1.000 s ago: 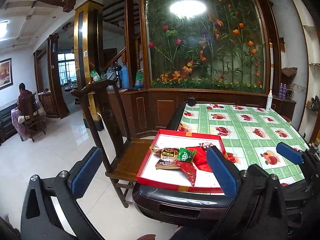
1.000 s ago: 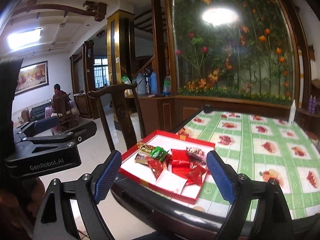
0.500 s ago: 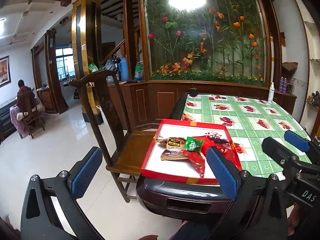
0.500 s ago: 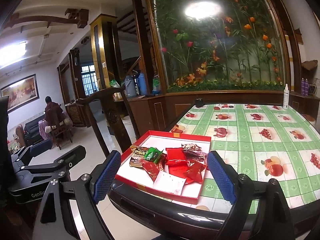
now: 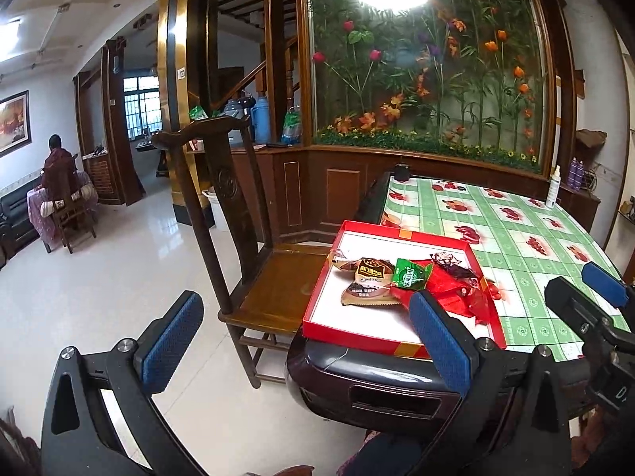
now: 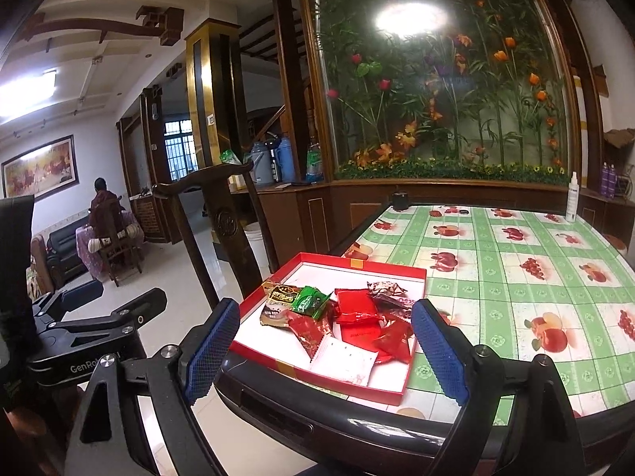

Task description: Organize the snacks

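Observation:
A shallow red box (image 6: 401, 390) with a white floor sits at the near left corner of the table; it also shows in the left wrist view (image 5: 359, 340). Inside lie several snack packets: brown ones (image 6: 279, 297), a green one (image 6: 310, 298), red ones (image 6: 355, 307), a dark foil one (image 6: 387, 293) and a white one (image 6: 344, 360). My right gripper (image 6: 323, 351) is open and empty, just short of the box. My left gripper (image 5: 303, 343) is open and empty, off the table's left corner. The brown (image 5: 369, 271) and green (image 5: 410, 273) packets show there too.
A dark wooden chair (image 5: 254, 246) stands against the table's left side. The table (image 6: 516, 261) has a green fruit-print cloth, a white spray bottle (image 6: 572, 197) and a black cup (image 6: 400, 200) at its far edge. A flower mural wall is behind. A person (image 5: 57, 168) sits far left.
Both grippers have moved closer to the table corner and the red box, which now looks larger. The jaws stay open.

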Tool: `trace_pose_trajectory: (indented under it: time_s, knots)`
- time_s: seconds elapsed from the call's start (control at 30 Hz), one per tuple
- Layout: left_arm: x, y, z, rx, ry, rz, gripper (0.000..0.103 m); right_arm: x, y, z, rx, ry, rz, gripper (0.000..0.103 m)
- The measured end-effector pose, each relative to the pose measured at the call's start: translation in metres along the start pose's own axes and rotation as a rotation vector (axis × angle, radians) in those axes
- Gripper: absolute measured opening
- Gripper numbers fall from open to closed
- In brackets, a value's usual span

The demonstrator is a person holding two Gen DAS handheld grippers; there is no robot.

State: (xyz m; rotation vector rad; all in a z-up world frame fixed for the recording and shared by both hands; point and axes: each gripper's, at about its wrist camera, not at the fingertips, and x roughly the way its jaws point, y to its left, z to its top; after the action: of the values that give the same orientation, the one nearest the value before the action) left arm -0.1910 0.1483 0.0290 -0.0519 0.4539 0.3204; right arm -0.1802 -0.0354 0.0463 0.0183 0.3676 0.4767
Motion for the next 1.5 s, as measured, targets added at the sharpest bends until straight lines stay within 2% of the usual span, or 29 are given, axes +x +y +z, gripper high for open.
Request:
trace_pose_trajectory:
  time_s: [0.57, 1.5]
  knots:
    - [0.0019, 0.0005, -0.0010, 0.003, 0.016, -0.002, 0.103, 0.0076, 0.0040, -0.0054, -0.027, 0.039, 0.003, 0.090]
    - [0.0027, -0.0040, -0.0028, 0.038, 0.011, -0.001, 0.103, 0.0049, 0.0038, -0.0037, -0.031, 0.045, 0.004, 0.090]
